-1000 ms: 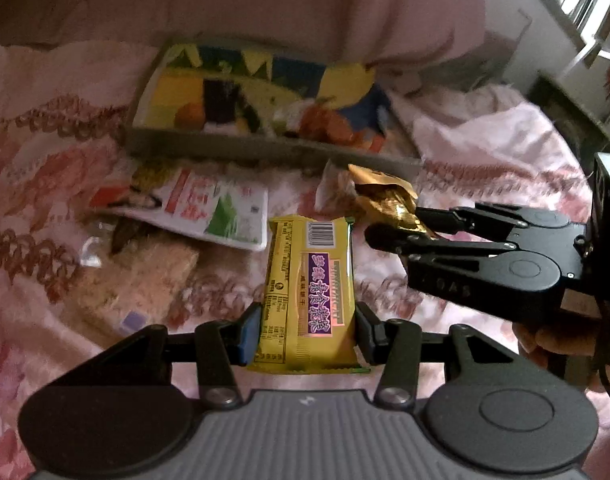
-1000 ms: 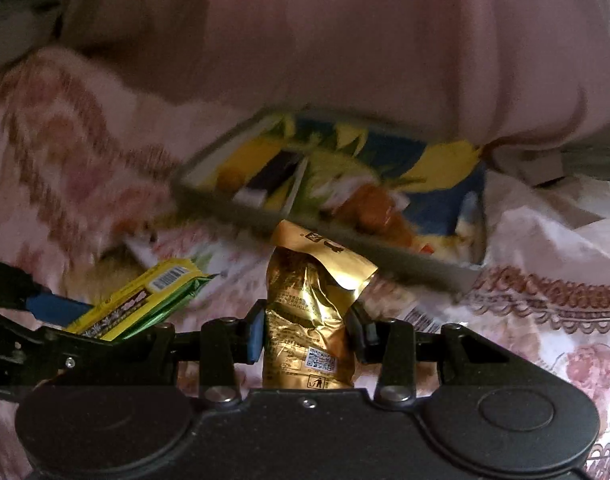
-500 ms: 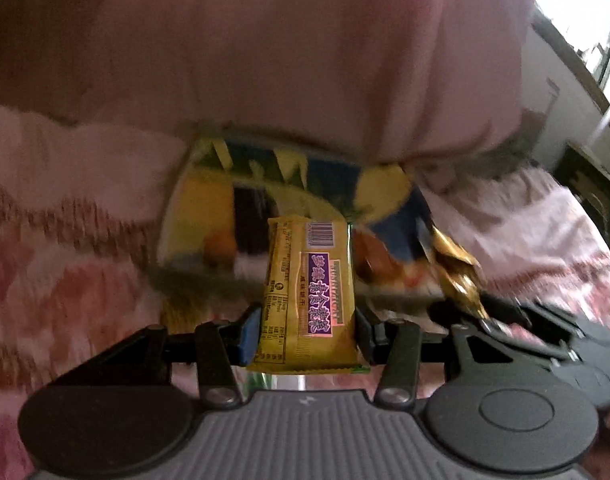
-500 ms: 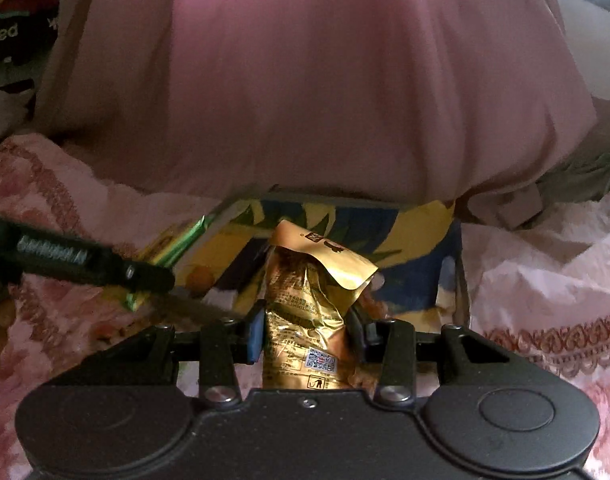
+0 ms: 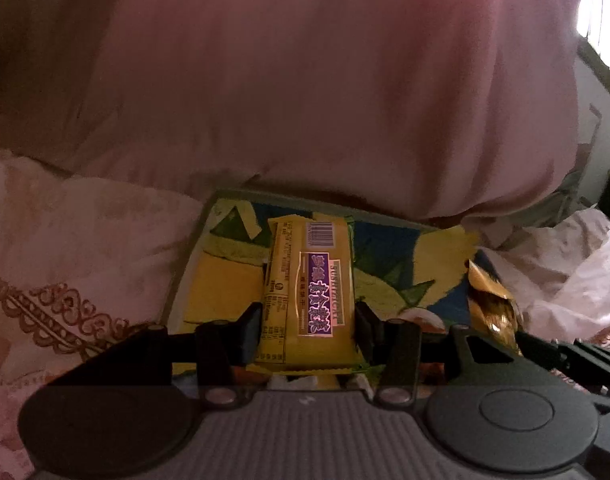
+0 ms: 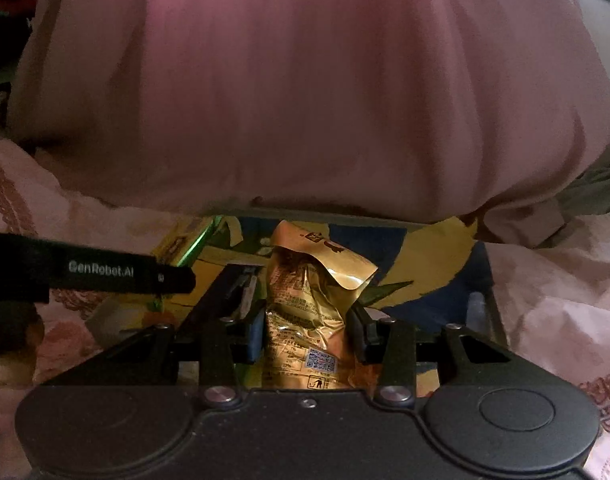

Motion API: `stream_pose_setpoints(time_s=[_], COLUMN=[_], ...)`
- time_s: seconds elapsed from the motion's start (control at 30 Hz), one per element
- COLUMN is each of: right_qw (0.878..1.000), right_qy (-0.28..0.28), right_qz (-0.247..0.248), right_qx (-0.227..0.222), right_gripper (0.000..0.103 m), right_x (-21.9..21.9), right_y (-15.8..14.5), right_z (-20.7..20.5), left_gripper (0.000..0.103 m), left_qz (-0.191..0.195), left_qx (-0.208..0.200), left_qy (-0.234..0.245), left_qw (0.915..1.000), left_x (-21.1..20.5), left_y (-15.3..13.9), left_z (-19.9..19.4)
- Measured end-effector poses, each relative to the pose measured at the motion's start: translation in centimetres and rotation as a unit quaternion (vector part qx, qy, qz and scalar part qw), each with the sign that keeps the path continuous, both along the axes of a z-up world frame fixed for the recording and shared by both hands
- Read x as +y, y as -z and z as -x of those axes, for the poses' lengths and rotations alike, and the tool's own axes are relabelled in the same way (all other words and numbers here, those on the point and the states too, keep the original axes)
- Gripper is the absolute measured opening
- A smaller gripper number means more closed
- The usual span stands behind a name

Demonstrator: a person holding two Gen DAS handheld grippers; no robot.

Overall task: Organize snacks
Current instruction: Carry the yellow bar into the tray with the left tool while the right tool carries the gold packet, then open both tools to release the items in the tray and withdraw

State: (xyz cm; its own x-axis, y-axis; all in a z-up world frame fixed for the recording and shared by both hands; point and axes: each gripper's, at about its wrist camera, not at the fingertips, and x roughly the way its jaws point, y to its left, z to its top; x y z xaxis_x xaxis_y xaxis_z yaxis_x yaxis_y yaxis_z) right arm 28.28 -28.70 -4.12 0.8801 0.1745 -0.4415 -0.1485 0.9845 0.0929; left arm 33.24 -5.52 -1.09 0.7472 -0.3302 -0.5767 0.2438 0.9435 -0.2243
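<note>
Here we grip a yellow bar (image 5: 309, 292) in the left gripper (image 5: 308, 330) and a gold pouch (image 6: 309, 312) in the right gripper (image 6: 308, 334), seemingly above the tray (image 5: 233, 280).

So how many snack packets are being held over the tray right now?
2: a yellow snack bar clamped in the left gripper, a gold foil packet clamped in the right gripper. The grippers may hide others in the tray.

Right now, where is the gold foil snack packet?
The gold foil snack packet is clamped in the right gripper, held over the colourful tray; in the left wrist view it shows at right, beside the yellow snack bar.
</note>
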Motion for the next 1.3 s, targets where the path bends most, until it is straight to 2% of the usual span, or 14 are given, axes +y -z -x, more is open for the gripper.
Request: stream_pose_setpoints(time_s=[0.13,0.4,0.63,0.8,0.97,1.07,1.2,1.3], right_qw=[1.0,0.998,0.996,0.995,0.995,0.996,0.997,0.998], right_qy=[0.001,-0.003,-0.003,-0.007,-0.001,0.005,0.027,0.039], right_qz=[0.009,0.049,0.088,0.095,0.094,0.084,0.068,0.045], right_qx=[0.014,0.03,0.022,0.023,0.027,0.023,0.007,-0.002], right_gripper=[0.044,0.045,0.049,0.054,0.065,0.07,0.086,0.091], right_x=[0.6,1.6,2.6,2.6,2.1,1.5,0.6,-0.3], right_y=[1.2,3.1,3.5,3.6,3.1,2.4,0.9,-0.4], right_z=[-1.3,-2.1,-1.9,-1.7,-1.4,-0.8,0.5,1.8], left_gripper=[0.052,0.052,0.052,0.054,0.066,0.073,0.081,0.09], left_qz=[-0.003,-0.019,-0.033,-0.028,0.006,0.007,0.015,0.02], left_qx=[0.016,0.018,0.012,0.017,0.024,0.02,0.005,-0.008], left_qy=[-0.002,0.023,0.034,0.035,0.038,0.038,0.026,0.01], left_qw=[0.9999,0.9994,0.9988,0.9988,0.999,0.999,0.9995,0.9997], left_x=[-0.4,-1.5,-1.8,-1.6,-0.9,-0.8,-0.2,0.5], left_y=[1.6,3.6,3.9,3.7,3.6,3.3,2.2,1.0], left_z=[-0.9,-1.3,-1.1,-1.1,-0.9,-0.6,0.1,0.8])
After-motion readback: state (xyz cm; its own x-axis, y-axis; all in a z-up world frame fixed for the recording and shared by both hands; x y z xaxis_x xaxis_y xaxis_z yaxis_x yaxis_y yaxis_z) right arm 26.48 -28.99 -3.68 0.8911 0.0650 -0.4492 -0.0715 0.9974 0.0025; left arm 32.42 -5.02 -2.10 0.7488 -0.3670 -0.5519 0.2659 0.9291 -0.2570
